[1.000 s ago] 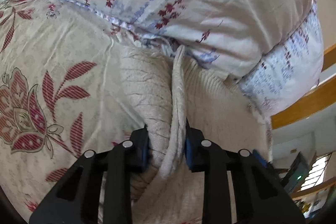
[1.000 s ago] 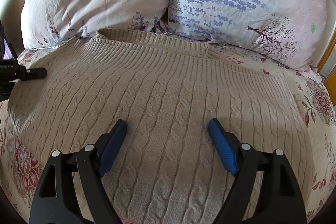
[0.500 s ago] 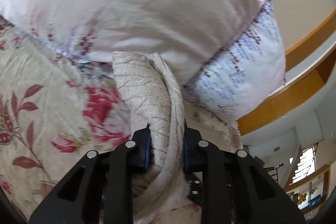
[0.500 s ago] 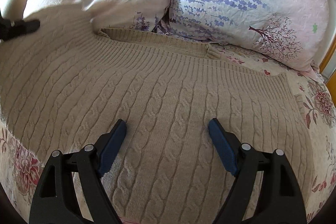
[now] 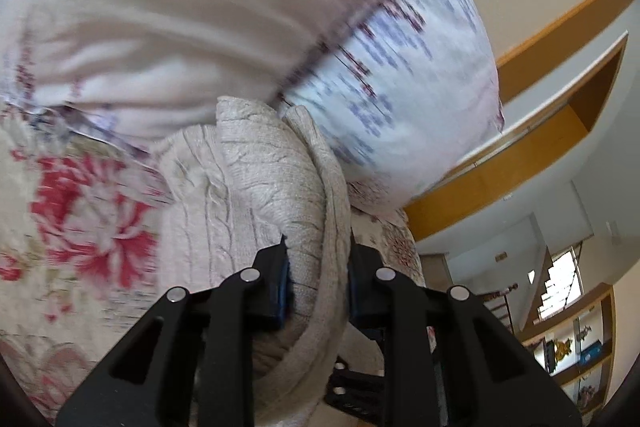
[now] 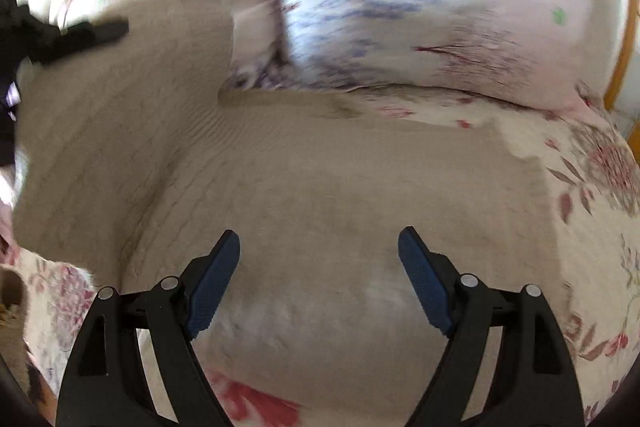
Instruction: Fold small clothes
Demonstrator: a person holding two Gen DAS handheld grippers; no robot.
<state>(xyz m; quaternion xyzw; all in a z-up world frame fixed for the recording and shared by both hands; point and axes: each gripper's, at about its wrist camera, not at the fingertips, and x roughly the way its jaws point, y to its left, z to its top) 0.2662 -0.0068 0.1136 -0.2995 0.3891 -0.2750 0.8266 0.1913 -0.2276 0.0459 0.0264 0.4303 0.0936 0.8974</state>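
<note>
A folding job on a bed, mid-move: nearest the lens in the left wrist view, the left gripper [image 5: 316, 279] is pinched on a bunched edge of a beige cable-knit sweater [image 5: 256, 195], the knit squeezed between its blue pads, and it has carried that edge up off the bed since a second ago, when the same fold lay low against the floral bedspread [image 5: 80, 227]. In the right wrist view the right gripper [image 6: 320, 275] hangs with its jaws spread wide and nothing between them, just above the sweater's body [image 6: 340, 187], which lies flat across the bedspread. Farther back on that view's left side, the raised flap of the sweater now stands up with the left gripper's black finger at its top edge, where half a second ago it sat lower. Beyond, two flowered pillows [image 6: 400, 7] lean at the head of the bed, blurred by camera motion. The lift suggests the first fold is under way, with the side likely to be brought across the middle.
</note>
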